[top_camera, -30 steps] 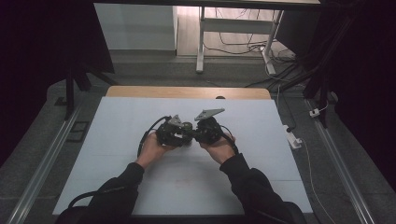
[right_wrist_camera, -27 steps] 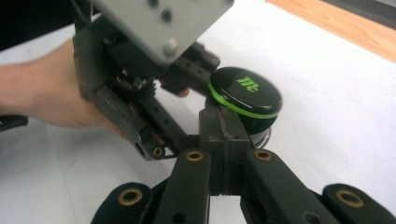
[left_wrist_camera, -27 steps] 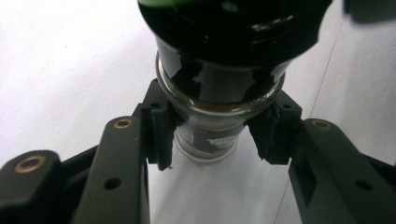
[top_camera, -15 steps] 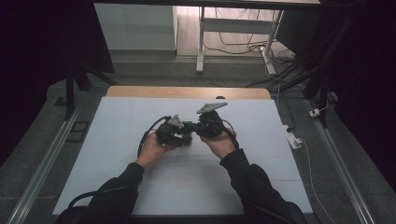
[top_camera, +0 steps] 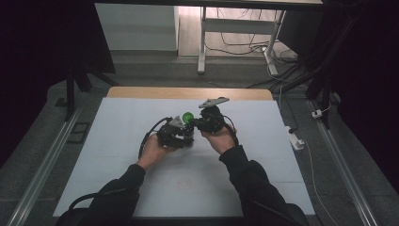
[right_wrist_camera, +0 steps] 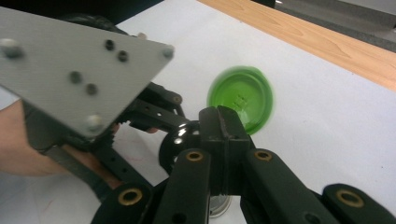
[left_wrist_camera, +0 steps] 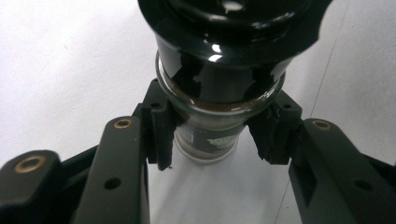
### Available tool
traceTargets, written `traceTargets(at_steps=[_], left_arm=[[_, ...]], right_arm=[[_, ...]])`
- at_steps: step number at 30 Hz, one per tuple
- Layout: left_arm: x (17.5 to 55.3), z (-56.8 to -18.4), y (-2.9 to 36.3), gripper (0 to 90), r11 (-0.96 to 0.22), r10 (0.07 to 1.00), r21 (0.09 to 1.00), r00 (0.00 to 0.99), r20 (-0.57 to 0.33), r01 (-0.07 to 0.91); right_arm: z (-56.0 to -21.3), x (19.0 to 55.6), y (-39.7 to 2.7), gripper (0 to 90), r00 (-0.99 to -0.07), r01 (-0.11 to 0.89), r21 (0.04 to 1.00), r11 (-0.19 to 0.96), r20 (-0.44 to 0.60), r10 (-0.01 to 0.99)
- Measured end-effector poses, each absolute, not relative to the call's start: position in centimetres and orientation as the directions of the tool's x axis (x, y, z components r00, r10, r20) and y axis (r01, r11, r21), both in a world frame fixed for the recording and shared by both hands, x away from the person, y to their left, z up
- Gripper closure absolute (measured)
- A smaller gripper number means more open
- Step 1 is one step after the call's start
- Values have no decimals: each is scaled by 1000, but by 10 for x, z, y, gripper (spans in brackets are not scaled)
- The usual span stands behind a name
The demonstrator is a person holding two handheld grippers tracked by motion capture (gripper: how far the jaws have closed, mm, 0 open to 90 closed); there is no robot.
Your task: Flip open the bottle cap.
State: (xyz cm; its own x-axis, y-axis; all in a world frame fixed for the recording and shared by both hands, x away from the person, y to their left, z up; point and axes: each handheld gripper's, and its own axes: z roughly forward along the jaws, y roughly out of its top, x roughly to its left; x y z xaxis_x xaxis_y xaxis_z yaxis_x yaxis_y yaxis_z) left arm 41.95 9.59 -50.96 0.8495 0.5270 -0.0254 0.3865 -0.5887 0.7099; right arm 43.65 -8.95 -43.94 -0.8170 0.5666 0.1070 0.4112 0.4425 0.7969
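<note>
A green lid (top_camera: 188,116) has just appeared mid-tabletop (top_camera: 117,117), probably off the glass jar (left_wrist_camera: 208,140) clamped in the left gripper (left_wrist_camera: 210,135) fingers (left_wrist_camera: 159,130); the right gripper (right_wrist_camera: 219,123) fingers (right_wrist_camera: 210,133) are pressed together beside the lid, hold unclear.

Jar (left_wrist_camera: 208,140) label too blurry, no legible txt.

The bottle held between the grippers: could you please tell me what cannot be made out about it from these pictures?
- Label on the bottle: left gripper view, too small and dark to read.
- Bottle top: left gripper view, cut off by the upper edge.
- Green disc: right gripper view, motion-blurred; what it is stays unclear.
- Bottle body: right gripper view, hidden behind the right gripper.
- High view: the left gripper and hands cover the bottle.
</note>
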Motion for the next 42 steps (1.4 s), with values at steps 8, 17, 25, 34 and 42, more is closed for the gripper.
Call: traceTargets(at_steps=[8,17,25,34,42], left_arm=[[420,-510,96,538,-583,528,714,849,-30,388],[421,-509,96,475,-588,546,694,837,-38,415],[417,-496,104,313,-563,558,703,827,-64,434],[406,-487,116,152,-540,580,689,807,-112,484],[390,-476,129,66,-528,589,680,796,-138,509]], right_arm=[[-440,436,-91,897,-820,409,798,442,109,562],[-436,428,-91,779,-826,403,794,456,101,554],[-431,420,-95,617,-823,402,793,458,93,560],[-435,408,-106,394,-820,405,786,468,86,566],[-436,397,-112,187,-813,423,778,466,99,573]])
